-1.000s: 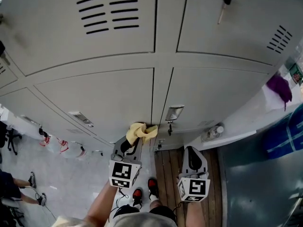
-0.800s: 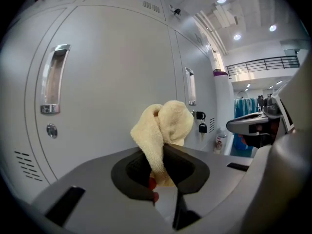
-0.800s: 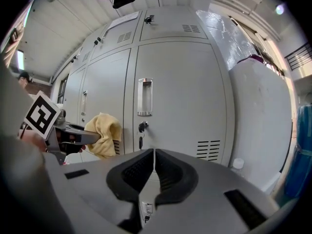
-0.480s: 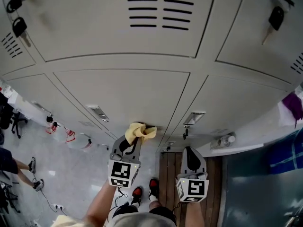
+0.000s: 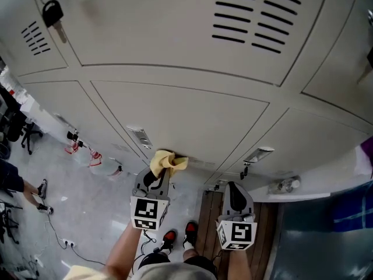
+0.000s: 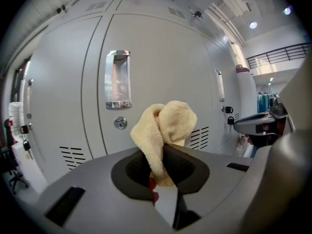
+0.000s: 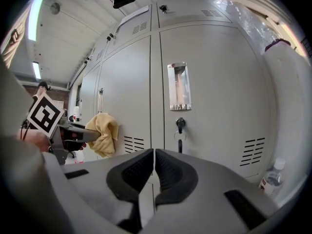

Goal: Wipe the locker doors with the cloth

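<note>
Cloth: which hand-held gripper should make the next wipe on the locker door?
Left. The left hand-held gripper is shut on the yellow cloth, held right at the locker door. The right hand-held gripper is shut and empty, back from the door.

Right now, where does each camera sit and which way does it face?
Head view: on the person's head, looking steeply down the lockers; shows both arms, shoes, left claw, right claw.
Left gripper view: on the left claw, facing the lockers close up; its jaws pinch the cloth.
Right gripper view: on the right claw, facing the lockers; its jaws are shut, empty.
Shared: the right gripper view also catches the cloth and left claw, at its left.
</note>
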A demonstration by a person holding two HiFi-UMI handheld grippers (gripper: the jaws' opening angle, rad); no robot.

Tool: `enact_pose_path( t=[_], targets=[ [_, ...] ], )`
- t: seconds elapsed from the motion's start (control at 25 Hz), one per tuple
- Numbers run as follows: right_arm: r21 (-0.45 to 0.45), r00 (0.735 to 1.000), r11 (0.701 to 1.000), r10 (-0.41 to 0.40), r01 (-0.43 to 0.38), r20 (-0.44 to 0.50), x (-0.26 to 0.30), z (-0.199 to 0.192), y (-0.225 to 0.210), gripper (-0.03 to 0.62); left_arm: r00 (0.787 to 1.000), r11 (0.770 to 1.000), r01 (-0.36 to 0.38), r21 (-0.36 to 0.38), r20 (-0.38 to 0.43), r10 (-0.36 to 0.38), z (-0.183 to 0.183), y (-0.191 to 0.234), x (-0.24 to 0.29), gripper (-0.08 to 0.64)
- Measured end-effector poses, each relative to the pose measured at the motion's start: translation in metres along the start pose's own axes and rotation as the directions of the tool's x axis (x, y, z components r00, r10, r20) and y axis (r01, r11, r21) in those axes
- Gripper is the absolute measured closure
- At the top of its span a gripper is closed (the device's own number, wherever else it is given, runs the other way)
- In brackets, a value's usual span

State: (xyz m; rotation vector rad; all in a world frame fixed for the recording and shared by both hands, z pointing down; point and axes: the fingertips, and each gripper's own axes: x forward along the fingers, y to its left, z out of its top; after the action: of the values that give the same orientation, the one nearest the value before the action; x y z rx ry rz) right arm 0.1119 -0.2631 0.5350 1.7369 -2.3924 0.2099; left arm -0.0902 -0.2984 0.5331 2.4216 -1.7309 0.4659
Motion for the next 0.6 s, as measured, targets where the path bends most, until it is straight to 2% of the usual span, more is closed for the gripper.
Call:
enact_pose_path(
  t=[0.36,0.6],
  targets=[
    [-0.003,0.998,0.998,0.069,-0.069,-0.002,0.019,0.001,0.018,0.568,0.993,0.993,-0.119,-0.027,-0.011,0.118,-0.005,0.042,-0.013,0.483],
    [-0.01,0.995,0.995,0.099,-0.099,0.006,0.024,0.004,0.027,0.568,0.987,0.986,-0.162,-0.03,-0.013,0.162,-0.007,0.057,-0.02,0.483]
  ],
)
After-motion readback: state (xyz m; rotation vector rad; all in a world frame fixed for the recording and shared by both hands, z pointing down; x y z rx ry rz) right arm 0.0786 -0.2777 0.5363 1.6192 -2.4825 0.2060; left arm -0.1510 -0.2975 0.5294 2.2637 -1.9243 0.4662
